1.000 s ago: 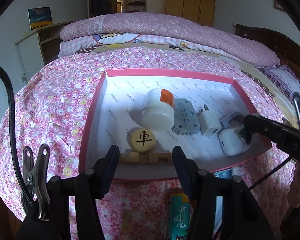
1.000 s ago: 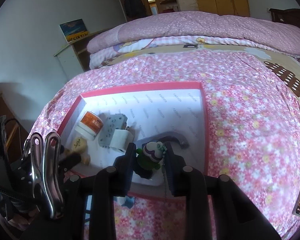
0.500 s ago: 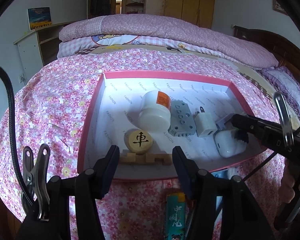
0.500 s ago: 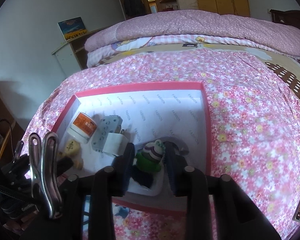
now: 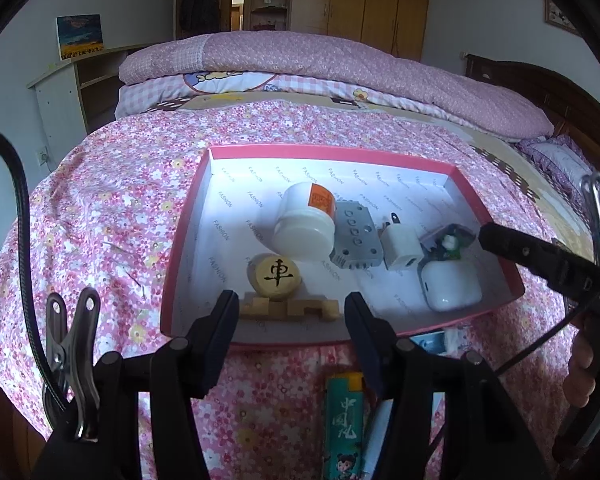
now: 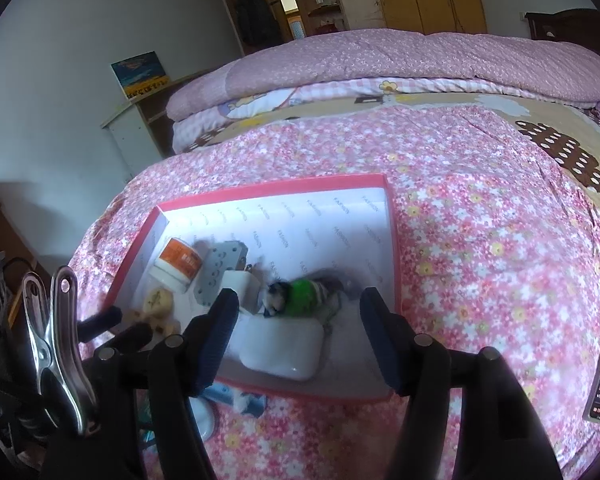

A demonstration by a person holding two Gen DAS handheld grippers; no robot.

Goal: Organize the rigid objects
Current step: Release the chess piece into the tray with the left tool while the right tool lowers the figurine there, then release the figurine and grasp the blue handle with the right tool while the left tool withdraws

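Since the earlier frames, the right gripper [image 6: 298,338] has just been opening: its jaws, then pinched on the green figurine [image 6: 302,298], now stand spread, and the figurine lies tipped on its side on the floor of the pink box [image 6: 276,188], blurred, between and beyond the fingers, touching neither pad. It rests just behind the white earbud case [image 6: 286,346] and beside the white charger [image 5: 400,246].

The left gripper [image 5: 290,312] hangs spread over the box's near edge, with the wooden block [image 5: 288,308] between its fingers; whether the pads touch it cannot be told. The chess piece [image 5: 276,274] sits just behind that block.

Step in hand, as judged: release and withdrawal after placing.

- Keep the right jaws wide and back them out along their own line, so neither finger clips the figurine or the case.
- Lift clear of the box wall before turning aside.
- Do not sweep toward the charger; it stands close.

A lighter [image 5: 342,424] lies on the floral bedspread [image 5: 112,216] outside the box, probably a later pick.
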